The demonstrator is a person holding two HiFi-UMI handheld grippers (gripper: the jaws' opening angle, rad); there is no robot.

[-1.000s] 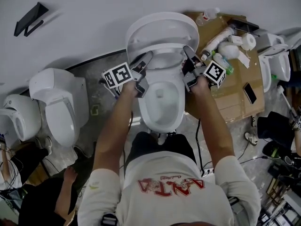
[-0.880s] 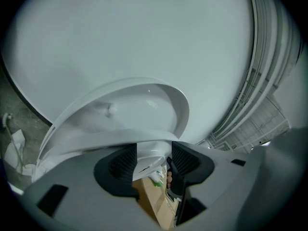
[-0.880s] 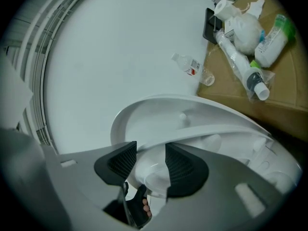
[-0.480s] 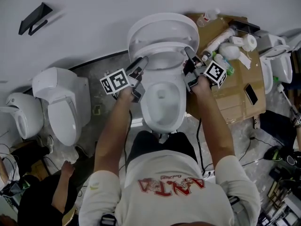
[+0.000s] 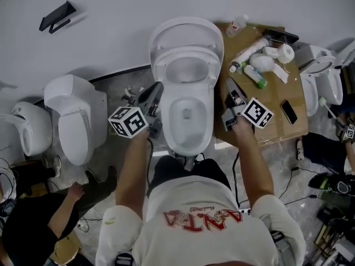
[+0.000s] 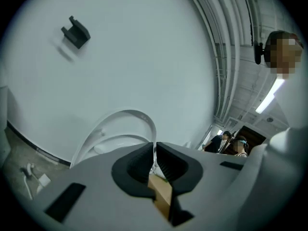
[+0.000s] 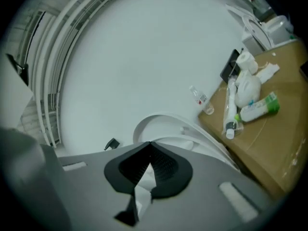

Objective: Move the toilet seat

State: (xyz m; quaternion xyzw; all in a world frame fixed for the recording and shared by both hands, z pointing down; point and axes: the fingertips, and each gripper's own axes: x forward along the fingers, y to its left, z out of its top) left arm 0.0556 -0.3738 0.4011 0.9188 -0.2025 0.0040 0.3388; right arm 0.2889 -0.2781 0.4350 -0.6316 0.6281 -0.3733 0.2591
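Observation:
The white toilet (image 5: 186, 118) stands against the wall, its seat (image 5: 186, 65) raised and leaning on the upright lid (image 5: 186, 33). My left gripper (image 5: 157, 87) hangs left of the bowl, clear of the seat. My right gripper (image 5: 229, 84) hangs right of the bowl, also clear of it. Both have just been closing and now stand shut with nothing between the pads. The left gripper view shows the raised seat and lid (image 6: 120, 129) beyond the closed jaws (image 6: 154, 147). In the right gripper view the lid (image 7: 166, 124) rises behind the closed jaws (image 7: 150, 144).
A cardboard-topped table (image 5: 288, 129) on the right carries bottles, a tissue roll (image 5: 285, 52) and a phone (image 5: 288, 111). Two more toilets (image 5: 75, 115) stand at the left and one (image 5: 321, 71) at the far right. A black bracket (image 5: 57, 15) hangs on the wall. A person crouches at lower left.
Both grippers let go of the seat's sides, drew back toward the person and closed. The seat stays up against the lid.

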